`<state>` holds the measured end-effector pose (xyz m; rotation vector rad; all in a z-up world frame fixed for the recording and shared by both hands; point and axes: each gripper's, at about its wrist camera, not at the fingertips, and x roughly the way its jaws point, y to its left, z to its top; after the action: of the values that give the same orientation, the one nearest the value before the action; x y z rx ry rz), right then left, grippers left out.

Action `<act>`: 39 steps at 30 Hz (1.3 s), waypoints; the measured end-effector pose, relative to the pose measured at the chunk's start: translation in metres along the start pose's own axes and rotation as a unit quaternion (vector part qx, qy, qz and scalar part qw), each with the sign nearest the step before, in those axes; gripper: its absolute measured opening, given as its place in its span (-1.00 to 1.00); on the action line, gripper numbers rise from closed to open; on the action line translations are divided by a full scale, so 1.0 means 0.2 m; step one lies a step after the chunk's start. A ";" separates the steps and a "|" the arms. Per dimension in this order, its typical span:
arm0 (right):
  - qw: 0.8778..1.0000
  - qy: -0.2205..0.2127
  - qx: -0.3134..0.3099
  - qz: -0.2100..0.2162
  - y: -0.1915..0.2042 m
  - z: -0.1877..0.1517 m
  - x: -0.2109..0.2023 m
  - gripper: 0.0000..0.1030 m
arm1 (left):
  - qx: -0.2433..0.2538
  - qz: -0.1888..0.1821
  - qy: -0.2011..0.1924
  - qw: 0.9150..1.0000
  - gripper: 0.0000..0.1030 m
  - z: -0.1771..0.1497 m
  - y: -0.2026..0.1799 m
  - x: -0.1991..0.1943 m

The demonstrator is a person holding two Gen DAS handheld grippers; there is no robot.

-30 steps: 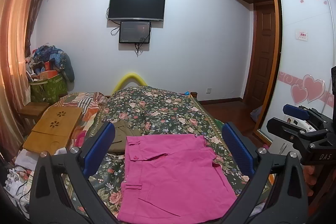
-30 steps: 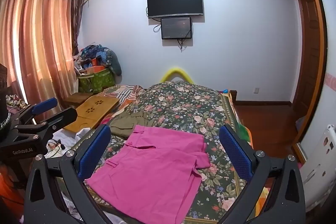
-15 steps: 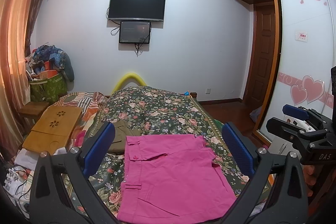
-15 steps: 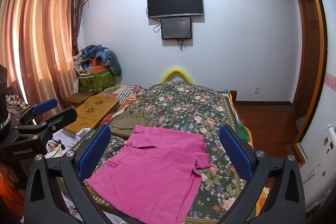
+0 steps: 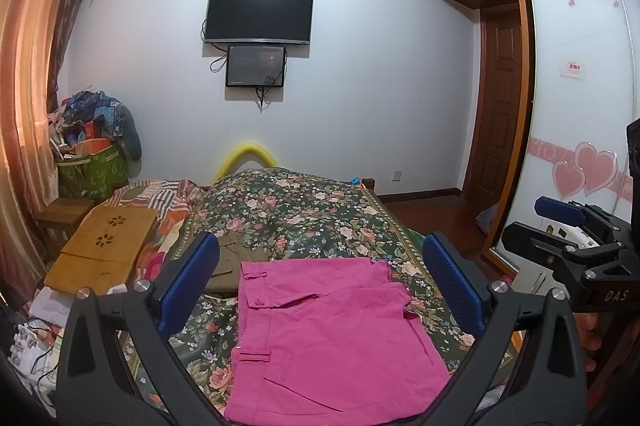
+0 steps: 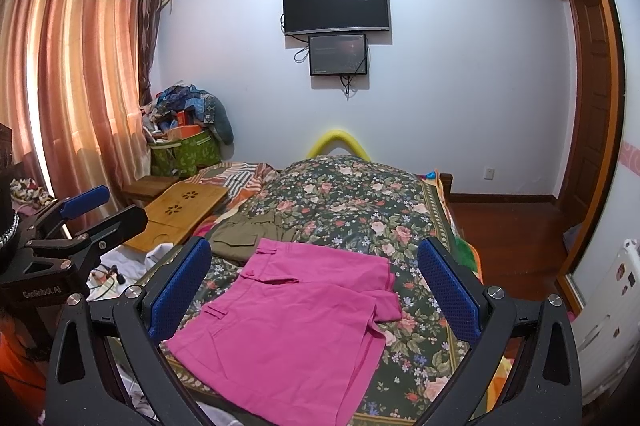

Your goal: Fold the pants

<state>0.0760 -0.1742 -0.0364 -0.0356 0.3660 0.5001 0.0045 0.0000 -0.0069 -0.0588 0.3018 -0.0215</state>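
Nearest, at the bottom of each wrist view, both sets of blue-padded fingers stand wide apart and hold nothing: the left gripper (image 5: 320, 282) and the right gripper (image 6: 314, 278) each hover above the bed with the garment framed between their pads. Just beyond them lie the pink shorts (image 5: 328, 338), spread flat on the near end of the floral bedspread (image 5: 304, 214), waistband toward the left of the frame and leg hems toward the right, where one hem corner (image 6: 386, 306) is turned over and rumpled.

To do the first fold well, I judge that each gripper should come down on an outer edge of the cloth, one at the waistband and one at the hem, and pinch only the shorts, not the bedspread below. Smoothing that turned hem first would keep the fold square. Both ends should be lifted together, so the fabric does not drag or twist.

Farther up the frame, olive-green pants (image 6: 240, 234) lie just beyond the waistband; whether the two touch is unclear, so a low lift avoids catching them. A wooden lap tray (image 5: 104, 250) sits at middle left, well apart.
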 end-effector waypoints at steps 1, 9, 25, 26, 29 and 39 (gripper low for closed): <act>1.000 0.000 0.000 0.000 0.00 0.00 0.00 0.99 | 0.001 -0.001 0.000 1.000 1.00 0.00 0.00 0.00; 1.000 0.000 0.001 0.000 0.00 0.00 0.01 0.99 | 0.001 -0.002 -0.001 1.000 1.00 0.01 0.00 0.00; 1.000 0.000 -0.002 0.002 0.02 0.00 0.01 0.99 | 0.000 -0.004 -0.001 1.000 1.00 0.00 0.01 -0.01; 1.000 0.000 -0.002 0.002 0.02 0.00 0.01 0.99 | 0.000 -0.005 -0.001 1.000 1.00 0.00 0.01 -0.01; 1.000 0.000 -0.001 0.002 0.02 0.00 0.01 0.99 | -0.003 -0.005 0.000 1.000 1.00 0.00 0.01 -0.01; 1.000 0.008 0.001 0.005 0.01 -0.02 0.05 0.99 | -0.008 -0.004 0.010 1.000 1.00 -0.01 0.04 0.04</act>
<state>0.0823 -0.1692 -0.0437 -0.0355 0.3824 0.5086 0.0111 0.0077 -0.0120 -0.0761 0.3214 -0.0276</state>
